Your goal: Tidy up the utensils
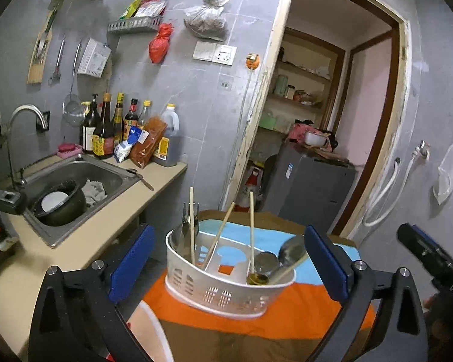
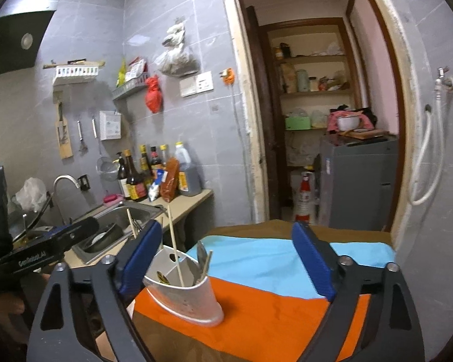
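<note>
Both tools (image 1: 226, 259) (image 2: 226, 265) gape over cloth-covered table (image 2: 271, 310) beside kitchen sink (image 1: 105, 172)

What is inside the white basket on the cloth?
The white basket holds three chopsticks, metal spoons and a fork. Its wall hides their lower ends and the basket's bottom.

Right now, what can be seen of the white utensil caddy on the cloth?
The white utensil caddy looks like plastic, oval, with perforated slots low on its wall. It stands upright on the orange band of the striped cloth. Chopsticks, metal spoons and a fork lean inside. Neither gripper touches it.
</note>
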Tool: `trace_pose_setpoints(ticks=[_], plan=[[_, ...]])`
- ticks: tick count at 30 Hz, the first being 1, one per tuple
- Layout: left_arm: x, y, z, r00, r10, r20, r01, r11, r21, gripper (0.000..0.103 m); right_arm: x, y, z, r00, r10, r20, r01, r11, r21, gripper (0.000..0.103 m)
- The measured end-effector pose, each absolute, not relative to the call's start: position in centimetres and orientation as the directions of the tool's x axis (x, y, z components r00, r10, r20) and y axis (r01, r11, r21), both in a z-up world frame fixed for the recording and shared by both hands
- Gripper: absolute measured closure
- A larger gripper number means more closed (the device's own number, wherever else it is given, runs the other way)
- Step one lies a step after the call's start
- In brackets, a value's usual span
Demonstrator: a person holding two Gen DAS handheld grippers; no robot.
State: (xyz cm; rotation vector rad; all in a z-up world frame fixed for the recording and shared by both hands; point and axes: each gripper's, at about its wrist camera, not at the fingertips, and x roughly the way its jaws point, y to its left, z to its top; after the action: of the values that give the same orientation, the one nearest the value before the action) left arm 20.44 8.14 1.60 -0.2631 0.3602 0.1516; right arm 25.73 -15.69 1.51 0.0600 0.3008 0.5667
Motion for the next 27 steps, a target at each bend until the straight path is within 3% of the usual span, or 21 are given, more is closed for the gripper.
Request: trace_pose_setpoints(ticks=[2, 27], plan=[[19.4, 7.5, 2.2, 0.928, 0.1, -0.358, -0.181, 0.962, -0.203, 0.006, 24.6, -16.6, 2.3, 0.818, 0.514, -0.257, -0.497, 0.858, 0.133, 0.0], [3.9, 3.5, 0.9, 0.954, 0.018, -0.299, -0.04, 0.997, -0.066, 0.005, 7.0, -21.3, 1.6, 0.919, 0.296, -0.259, -0.288, 0.955, 0.069, 0.0]])
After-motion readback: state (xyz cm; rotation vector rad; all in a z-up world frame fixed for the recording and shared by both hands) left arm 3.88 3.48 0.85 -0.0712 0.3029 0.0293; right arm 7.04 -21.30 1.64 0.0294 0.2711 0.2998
